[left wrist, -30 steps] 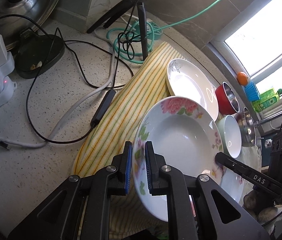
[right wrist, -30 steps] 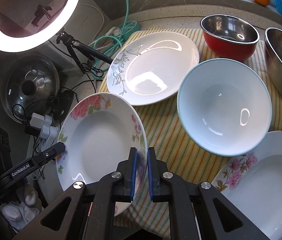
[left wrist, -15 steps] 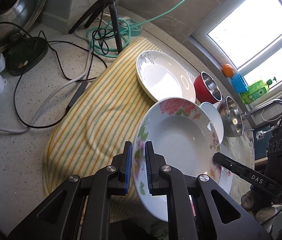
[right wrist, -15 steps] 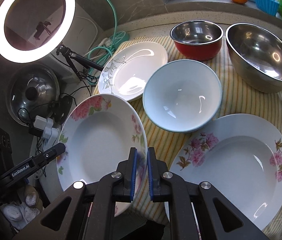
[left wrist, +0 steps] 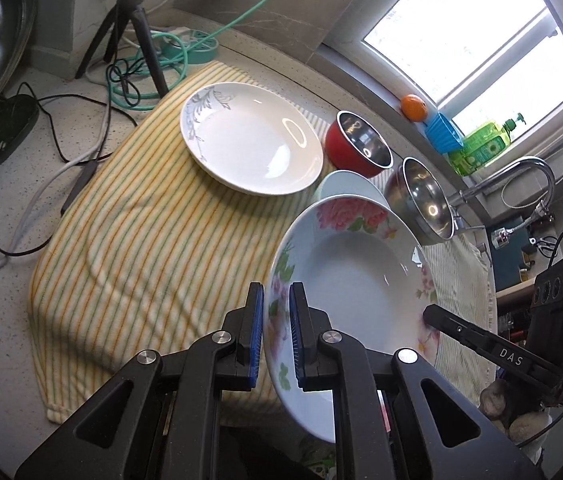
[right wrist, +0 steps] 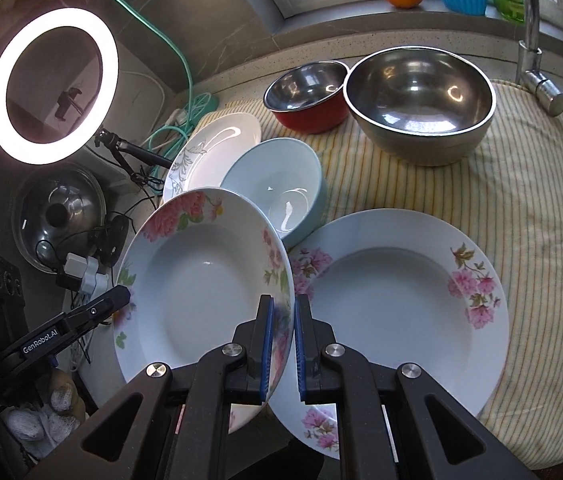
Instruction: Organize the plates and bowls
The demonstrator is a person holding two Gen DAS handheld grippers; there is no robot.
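Both grippers were clamped on the one floral plate (right wrist: 201, 280), the left gripper (left wrist: 275, 336) pinching its left rim and the right gripper (right wrist: 281, 350) pinching the opposite rim, so the dish hung in the air above the near left part of the striped cloth (left wrist: 141, 240). That plate looked like glazed ceramic: stiff, fairly heavy, slick under the pads (left wrist: 255, 332) and quick to chip, so two grips on opposite rims seemed the sensible hold, kept level and set down gently. Compared with a second earlier, the plate had travelled right across the cloth; the matching floral plate (right wrist: 397, 292), then only partly in the right wrist view, now lay fully in sight just right of the carried one. The pale blue bowl (right wrist: 281, 188) had slid from centre to just behind the lifted rim, and the steel bowl (right wrist: 421, 92) and red bowl (right wrist: 305, 96) had come fully into view at the far side. The grey-patterned plate (left wrist: 249, 136) stayed flat on the cloth, far left.
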